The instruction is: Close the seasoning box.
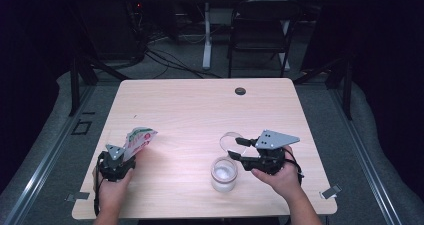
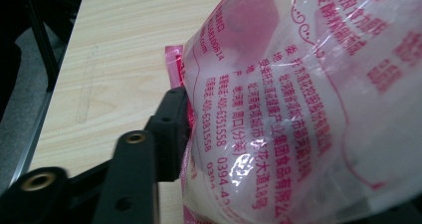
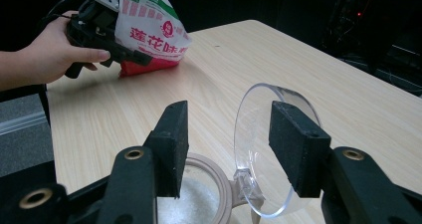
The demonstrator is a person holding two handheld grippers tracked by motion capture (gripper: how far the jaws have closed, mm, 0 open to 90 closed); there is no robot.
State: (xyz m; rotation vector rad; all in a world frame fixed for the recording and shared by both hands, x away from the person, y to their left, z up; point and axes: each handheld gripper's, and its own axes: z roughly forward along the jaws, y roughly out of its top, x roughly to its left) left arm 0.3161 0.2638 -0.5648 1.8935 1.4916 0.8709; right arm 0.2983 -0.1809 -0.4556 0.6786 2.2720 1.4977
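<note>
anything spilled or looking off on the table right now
No spill that I can see. The jar stands upright with its hinged clear lid flipped open, and the printed bag is tilted in the left gripper.

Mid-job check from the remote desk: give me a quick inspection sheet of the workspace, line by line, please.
Surface: pale wooden table, with a dark round cap near its far edge.
Job's things: printed plastic bag at the left; open jar of white grains at the right, its clear lid flipped up on a hinge.
Clutter: nothing seen.
Claws: left claw has the bag between its jaws, one pad against it; a firm grip cannot be told. Right claw is open, jaws either side of the lid, a gap visible.
Cables: a black lead at each claw; a tangle on the floor beyond.
Surroundings: dark room, a folding chair behind the table.
</note>
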